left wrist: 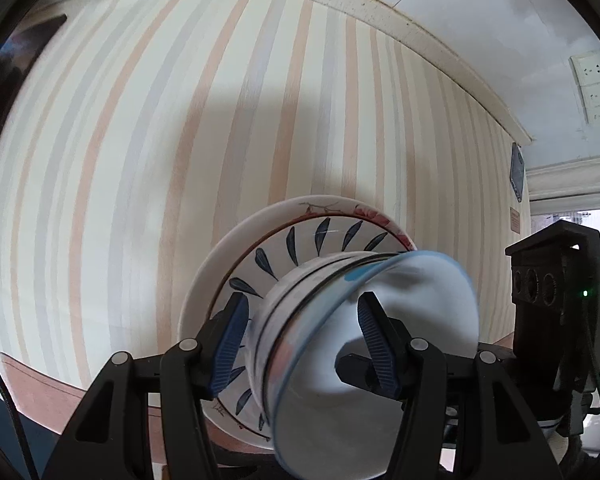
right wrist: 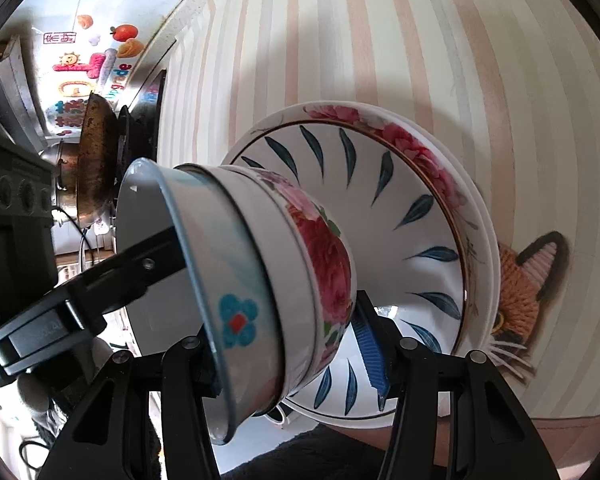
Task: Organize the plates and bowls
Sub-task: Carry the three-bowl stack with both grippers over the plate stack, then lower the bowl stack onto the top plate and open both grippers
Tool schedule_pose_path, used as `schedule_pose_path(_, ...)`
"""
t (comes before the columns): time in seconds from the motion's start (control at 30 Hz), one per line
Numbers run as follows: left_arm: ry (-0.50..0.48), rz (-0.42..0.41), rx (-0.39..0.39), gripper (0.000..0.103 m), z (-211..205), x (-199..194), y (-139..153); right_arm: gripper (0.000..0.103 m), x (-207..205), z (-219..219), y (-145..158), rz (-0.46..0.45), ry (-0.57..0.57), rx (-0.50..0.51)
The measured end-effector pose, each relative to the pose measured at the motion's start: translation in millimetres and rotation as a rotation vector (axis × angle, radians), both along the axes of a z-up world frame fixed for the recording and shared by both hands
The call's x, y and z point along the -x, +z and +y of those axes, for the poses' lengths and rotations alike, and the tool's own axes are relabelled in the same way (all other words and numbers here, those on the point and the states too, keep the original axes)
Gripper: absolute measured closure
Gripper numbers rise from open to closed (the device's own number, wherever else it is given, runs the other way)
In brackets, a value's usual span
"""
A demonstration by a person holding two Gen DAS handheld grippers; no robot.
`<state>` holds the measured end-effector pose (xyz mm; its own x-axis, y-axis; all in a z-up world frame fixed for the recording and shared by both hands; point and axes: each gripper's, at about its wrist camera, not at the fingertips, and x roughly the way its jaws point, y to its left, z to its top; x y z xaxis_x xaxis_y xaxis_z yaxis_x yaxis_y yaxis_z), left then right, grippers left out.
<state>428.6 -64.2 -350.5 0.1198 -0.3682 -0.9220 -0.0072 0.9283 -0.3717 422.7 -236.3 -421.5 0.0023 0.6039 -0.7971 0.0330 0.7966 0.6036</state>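
Hiding right claw's [right wrist: 296, 354] finger: bowls [right wrist: 260, 264]

A: Where is there room around the left tongs [left wrist: 300, 344]?

B: Little between the pads; the stacked bowls [left wrist: 364, 344] fill that gap, one pad outside the wall, one inside the top bowl; above and to the left the striped tabletop [left wrist: 140, 160] lies bare.

A: And behind the bowls?

B: The leaf-pattern plate [left wrist: 324, 236] and the floral plate [left wrist: 220, 264] under it block the way.

A: The right tongs [right wrist: 292, 356]?

B: Same crowding; the bowls press between its pads, the left tongs reach into the top bowl from the left; a cat-shaped mat [right wrist: 528, 296] sits just beside the plates; a wok [right wrist: 96, 160] stands well apart at the far edge.
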Motion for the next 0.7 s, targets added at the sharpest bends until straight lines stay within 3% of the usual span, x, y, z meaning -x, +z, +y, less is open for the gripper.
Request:
schedule_pose_path(0.43,0.031,-0.113,-0.152,0.048,-3,21,29,0.047,16,-13,54,-0.160,0.015,0.133)
schedule_pose_path(0.5,0.038,-0.127,-0.171,0.048,-2,27,33,0.039,22,-13,66,-0.193,0.030,0.181)
schedule_pose_path(0.6,0.048,-0.168,-0.196,0.029,-2,36,40,0.020,33,-14,80,-0.233,0.034,0.244)
schedule_pose_path(0.7,0.054,-0.196,-0.199,0.017,1,45,48,0.014,44,-16,92,-0.261,0.019,0.284)
